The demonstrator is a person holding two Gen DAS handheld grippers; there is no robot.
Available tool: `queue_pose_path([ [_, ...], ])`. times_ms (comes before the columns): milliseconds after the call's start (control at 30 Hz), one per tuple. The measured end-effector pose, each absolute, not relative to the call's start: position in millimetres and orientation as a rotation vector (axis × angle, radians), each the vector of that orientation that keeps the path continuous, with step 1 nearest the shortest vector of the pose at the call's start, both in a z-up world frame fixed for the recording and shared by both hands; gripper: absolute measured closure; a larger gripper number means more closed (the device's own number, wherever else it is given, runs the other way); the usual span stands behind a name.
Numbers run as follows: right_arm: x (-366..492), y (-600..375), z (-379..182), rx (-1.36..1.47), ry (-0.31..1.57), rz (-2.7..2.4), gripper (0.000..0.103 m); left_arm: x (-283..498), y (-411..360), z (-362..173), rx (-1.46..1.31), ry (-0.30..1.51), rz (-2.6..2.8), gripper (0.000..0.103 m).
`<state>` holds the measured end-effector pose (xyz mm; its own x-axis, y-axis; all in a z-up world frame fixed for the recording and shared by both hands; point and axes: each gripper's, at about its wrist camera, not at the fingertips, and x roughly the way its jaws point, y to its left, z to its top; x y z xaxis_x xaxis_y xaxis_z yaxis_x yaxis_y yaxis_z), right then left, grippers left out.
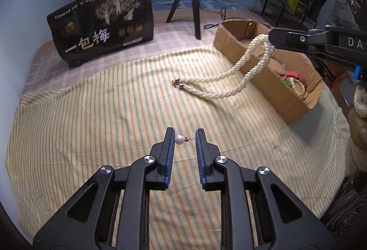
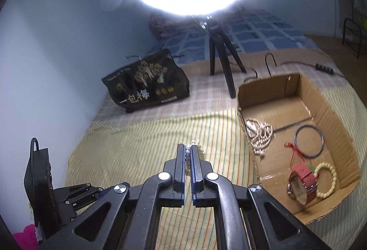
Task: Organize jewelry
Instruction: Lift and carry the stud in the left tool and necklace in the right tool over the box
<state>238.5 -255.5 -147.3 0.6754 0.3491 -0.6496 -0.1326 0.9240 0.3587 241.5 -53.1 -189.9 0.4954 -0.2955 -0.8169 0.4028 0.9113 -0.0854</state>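
My left claw (image 1: 184,138) pinches a pearl earring (image 1: 180,139); my right claw (image 2: 188,153) clamps the pearl rope necklace (image 1: 231,80). Only the right view shows inside the cardboard box (image 2: 330,116): blue bangle (image 2: 309,141), bead bracelet (image 2: 326,178). Black bag (image 1: 103,29) reads "一包梅".

Bed (image 1: 57,66) covered by a pale checked sheet, with a yellow-green striped cloth (image 1: 91,123) spread over its near part. Directly on the cloth: open cardboard box (image 1: 231,43) at right, and the clasp end of a twisted pearl necklace (image 1: 206,87). On the checked sheet behind: black printed bag (image 1: 103,27), small black tripod (image 1: 195,4), and a dark cable (image 2: 298,64).
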Motion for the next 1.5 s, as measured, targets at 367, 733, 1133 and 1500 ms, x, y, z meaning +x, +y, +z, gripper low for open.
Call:
queue_pose_path([
  [367, 226, -267, -125, 0.305, 0.723, 0.306, 0.102, 230, -67, -181, 0.123, 0.942, -0.446, 0.086],
  [733, 225, -285, -82, 0.305, 0.629, 0.310, 0.102, 222, -89, -162, 0.123, 0.905, -0.482, 0.086],
  [1133, 238, -335, -28, 0.247, 0.529, 0.262, 0.102, 241, -137, -125, 0.100, 0.825, -0.551, 0.086],
  [1500, 280, -384, -32, 0.172, 0.546, 0.175, 0.102, 256, -194, -130, 0.156, 0.816, -0.611, 0.086],
])
